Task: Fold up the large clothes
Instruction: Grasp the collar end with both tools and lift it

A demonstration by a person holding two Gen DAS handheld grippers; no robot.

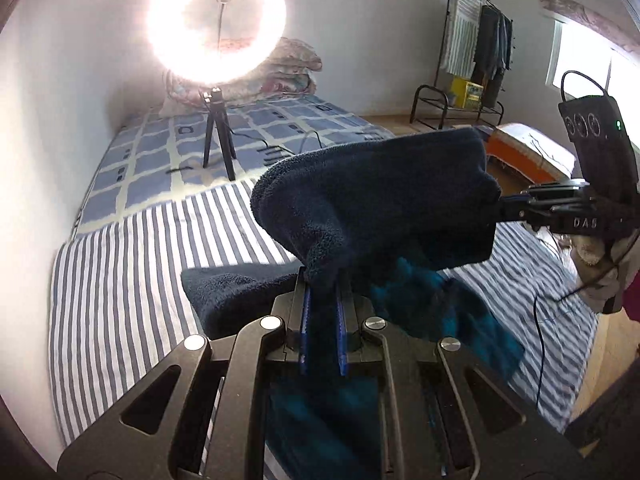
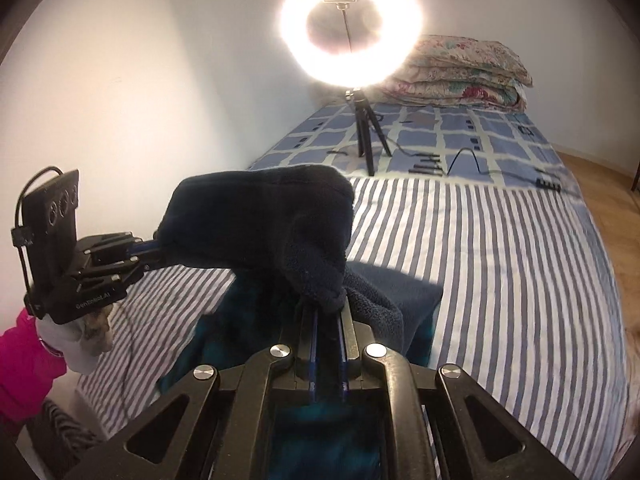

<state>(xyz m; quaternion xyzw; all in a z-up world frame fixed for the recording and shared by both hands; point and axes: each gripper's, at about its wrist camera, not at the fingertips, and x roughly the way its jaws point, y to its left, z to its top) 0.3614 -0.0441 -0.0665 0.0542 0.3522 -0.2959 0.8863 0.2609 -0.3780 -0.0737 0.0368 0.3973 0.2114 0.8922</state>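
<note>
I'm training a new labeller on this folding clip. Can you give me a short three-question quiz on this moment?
1. True or false: both grippers are shut on the dark fleece.
2. What stands on the bed behind the fleece: A) ring light B) fan C) chair?
3. Fill in: the folded floral quilt lies beside the ____ light.

Key: 1 true, left gripper and right gripper each pinch an edge. 2 A, the ring light. 3 ring.
</note>
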